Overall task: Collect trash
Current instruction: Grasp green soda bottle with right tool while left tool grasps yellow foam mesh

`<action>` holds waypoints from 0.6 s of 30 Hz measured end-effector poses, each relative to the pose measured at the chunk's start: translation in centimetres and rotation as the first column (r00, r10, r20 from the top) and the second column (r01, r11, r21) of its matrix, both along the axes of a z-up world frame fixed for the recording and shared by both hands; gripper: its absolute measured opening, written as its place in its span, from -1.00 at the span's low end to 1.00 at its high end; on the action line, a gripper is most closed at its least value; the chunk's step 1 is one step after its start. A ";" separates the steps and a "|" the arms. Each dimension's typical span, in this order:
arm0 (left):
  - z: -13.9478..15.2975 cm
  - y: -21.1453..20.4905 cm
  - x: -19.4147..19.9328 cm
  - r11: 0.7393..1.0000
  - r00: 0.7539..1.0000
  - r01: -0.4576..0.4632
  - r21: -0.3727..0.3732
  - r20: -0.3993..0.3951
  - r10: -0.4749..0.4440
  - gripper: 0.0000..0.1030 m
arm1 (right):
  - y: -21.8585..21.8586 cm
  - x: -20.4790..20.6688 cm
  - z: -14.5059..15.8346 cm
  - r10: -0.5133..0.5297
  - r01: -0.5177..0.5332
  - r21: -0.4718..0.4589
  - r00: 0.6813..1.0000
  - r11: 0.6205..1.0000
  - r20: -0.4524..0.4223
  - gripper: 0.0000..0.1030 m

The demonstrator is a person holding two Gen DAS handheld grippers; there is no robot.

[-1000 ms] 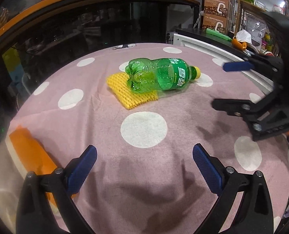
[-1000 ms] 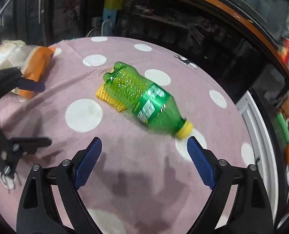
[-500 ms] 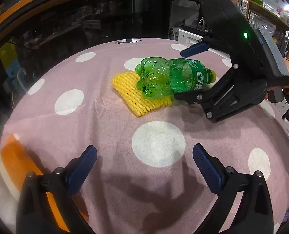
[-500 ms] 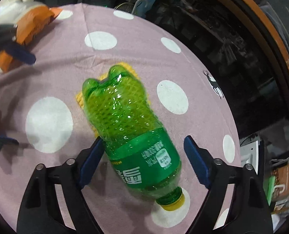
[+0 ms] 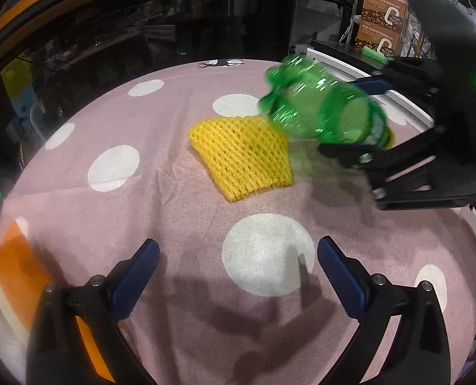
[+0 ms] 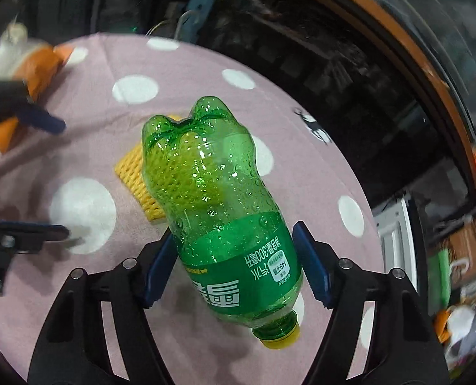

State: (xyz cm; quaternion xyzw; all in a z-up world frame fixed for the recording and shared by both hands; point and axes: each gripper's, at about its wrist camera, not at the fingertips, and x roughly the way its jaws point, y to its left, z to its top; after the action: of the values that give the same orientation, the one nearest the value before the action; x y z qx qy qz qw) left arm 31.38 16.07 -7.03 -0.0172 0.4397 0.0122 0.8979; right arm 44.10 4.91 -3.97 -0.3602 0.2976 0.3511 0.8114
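The right gripper (image 6: 234,263) had its fingers (image 6: 311,272) clamped on the labelled middle of the green bottle (image 6: 212,199), holding it above the dotted pink counter (image 5: 174,211), base forward over the yellow foam net (image 5: 244,157). The left gripper (image 5: 238,276) hovered with fingers spread, grasping nothing, near an orange wrapper (image 5: 16,263).

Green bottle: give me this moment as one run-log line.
right gripper: shut on green bottle, lifted off tablecloth | left gripper: open, empty | yellow foam net: on tablecloth
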 end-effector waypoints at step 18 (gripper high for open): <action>-2.0 -2.2 9.2 0.996 0.992 -0.056 0.067 -0.108 0.063 0.90 | -9.0 -2.8 3.9 -0.173 0.181 0.219 0.983 0.959 -0.054 0.37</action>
State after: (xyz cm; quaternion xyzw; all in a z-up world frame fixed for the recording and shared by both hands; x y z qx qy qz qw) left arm 40.56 13.89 -9.06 -0.0010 0.4872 0.0541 0.8716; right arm 41.35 -4.10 -0.09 -0.2327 0.3011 0.3143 0.8697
